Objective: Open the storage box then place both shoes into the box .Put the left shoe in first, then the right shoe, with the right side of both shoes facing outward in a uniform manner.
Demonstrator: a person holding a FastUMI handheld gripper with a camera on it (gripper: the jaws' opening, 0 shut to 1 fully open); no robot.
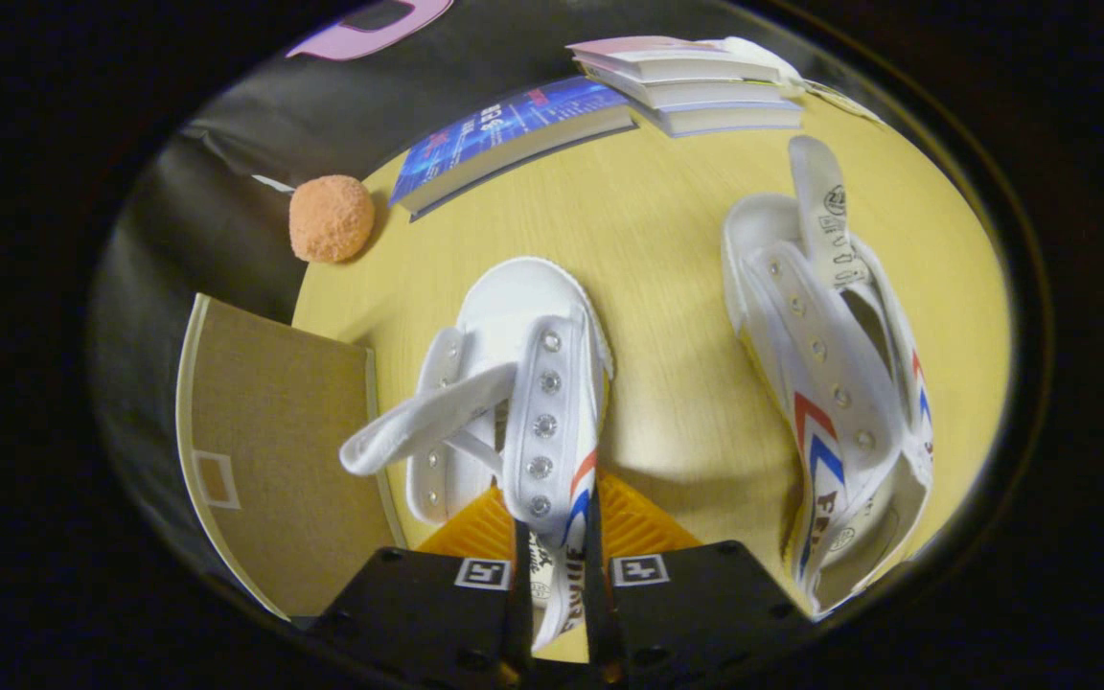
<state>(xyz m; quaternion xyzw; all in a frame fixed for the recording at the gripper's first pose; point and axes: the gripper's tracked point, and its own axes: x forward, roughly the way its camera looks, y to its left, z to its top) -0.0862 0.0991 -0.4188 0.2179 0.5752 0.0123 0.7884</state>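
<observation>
The hand-held gripper is closed on the side wall of a white canvas lace-up shoe with red and blue stripes, both fingers pressing the eyelet flap from either side, so the shoe sits between them with its toe pointing away; its tongue flops out towards the left finger. Off to the right of the fingers, well apart from the held shoe, a second white canvas shoe with red and blue chevrons lies on its side on the pale yellow wooden counter, its tongue stretched away from the hand-held gripper. Just to the left of the left finger stands a brown cardboard-coloured storage box with a clear rim, at the counter's edge; whether its lid is open cannot be told. Beyond the fingers and to the left, a fuzzy orange ball rests by the counter's far edge. Farther ahead lies a blue-covered book, and just beside it to the right a stack of pale books
</observation>
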